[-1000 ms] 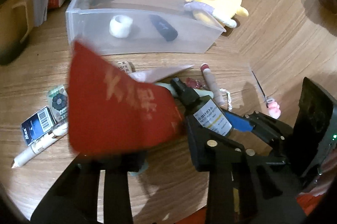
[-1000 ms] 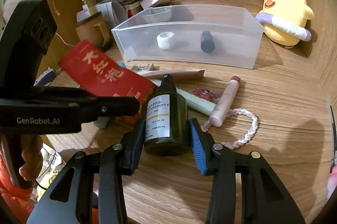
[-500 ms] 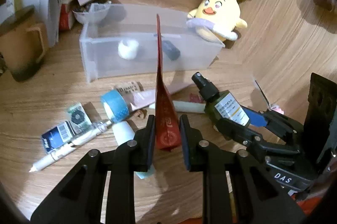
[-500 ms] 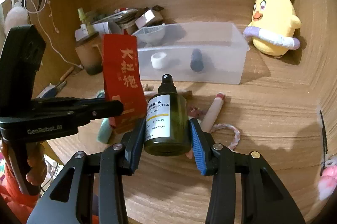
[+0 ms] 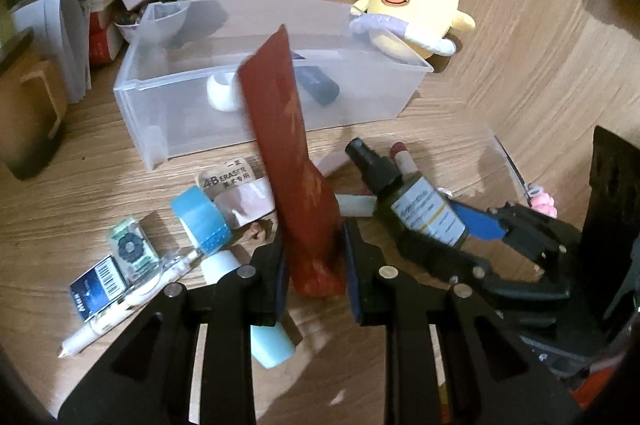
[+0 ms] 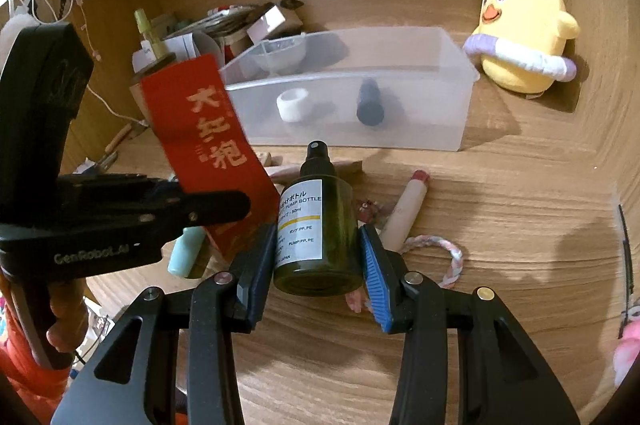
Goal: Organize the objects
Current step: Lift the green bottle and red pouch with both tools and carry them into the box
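Observation:
My left gripper (image 5: 314, 265) is shut on the lower end of a red packet (image 5: 288, 153) with pale characters. The packet stands up and leans toward the clear plastic bin (image 5: 280, 117). My right gripper (image 6: 316, 265) is shut on a dark green pump bottle (image 6: 316, 225) with a white label, held upright above the wooden desk. The left wrist view shows that bottle (image 5: 416, 209) and the right gripper (image 5: 452, 237) to the right. The right wrist view shows the packet (image 6: 204, 129) and the left gripper (image 6: 192, 205) at left. In the bin (image 6: 420, 129) lie a white tape roll (image 6: 294, 105) and a dark cylinder (image 6: 370, 103).
Loose items lie in front of the bin: a blue tape roll (image 5: 200, 221), an eraser (image 5: 226, 179), a pen (image 5: 108, 321), a cream tube (image 6: 408, 209) and a braided cord (image 6: 440, 249). A yellow chick plush (image 6: 524, 25) stands right of the bin. Boxes and a mug (image 5: 28, 105) crowd the left.
The red packet has turned in my left gripper from broadside and low to upright and nearly edge-on, then tilted toward the bin. The bottle stays gripped in my right gripper.

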The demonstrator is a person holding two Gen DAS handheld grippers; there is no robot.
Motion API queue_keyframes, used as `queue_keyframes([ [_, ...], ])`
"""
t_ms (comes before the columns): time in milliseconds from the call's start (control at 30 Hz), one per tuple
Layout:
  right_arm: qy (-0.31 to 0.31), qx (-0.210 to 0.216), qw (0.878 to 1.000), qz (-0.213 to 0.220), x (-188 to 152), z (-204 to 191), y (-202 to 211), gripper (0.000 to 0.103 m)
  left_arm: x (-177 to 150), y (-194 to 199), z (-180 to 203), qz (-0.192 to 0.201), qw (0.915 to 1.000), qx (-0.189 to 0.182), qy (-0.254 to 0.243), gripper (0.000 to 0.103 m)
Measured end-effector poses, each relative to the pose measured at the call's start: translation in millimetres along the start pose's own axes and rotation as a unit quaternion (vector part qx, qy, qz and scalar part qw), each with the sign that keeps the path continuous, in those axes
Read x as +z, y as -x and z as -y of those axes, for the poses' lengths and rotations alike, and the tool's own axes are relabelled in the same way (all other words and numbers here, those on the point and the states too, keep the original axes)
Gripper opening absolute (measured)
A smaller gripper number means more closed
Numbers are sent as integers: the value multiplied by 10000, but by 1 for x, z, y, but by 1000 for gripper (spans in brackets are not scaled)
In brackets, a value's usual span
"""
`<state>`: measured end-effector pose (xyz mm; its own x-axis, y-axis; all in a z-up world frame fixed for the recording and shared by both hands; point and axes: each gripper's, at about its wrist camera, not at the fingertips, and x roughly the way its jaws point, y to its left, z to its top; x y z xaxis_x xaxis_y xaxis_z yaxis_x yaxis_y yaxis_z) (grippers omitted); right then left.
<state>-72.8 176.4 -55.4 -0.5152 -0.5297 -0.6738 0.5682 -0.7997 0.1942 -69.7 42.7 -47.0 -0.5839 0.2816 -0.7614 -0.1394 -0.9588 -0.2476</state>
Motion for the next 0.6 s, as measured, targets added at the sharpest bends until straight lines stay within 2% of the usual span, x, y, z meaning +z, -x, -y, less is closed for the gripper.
queue_keyframes([
  [200, -16, 13, 10000, 91, 4, 0, 4, 39, -1, 5, -3, 226, 9996, 145, 35, 21],
  [600, 74, -52, 9978, 659, 35, -9, 22, 39, 24, 56, -13, 894, 9956, 266, 54, 21],
])
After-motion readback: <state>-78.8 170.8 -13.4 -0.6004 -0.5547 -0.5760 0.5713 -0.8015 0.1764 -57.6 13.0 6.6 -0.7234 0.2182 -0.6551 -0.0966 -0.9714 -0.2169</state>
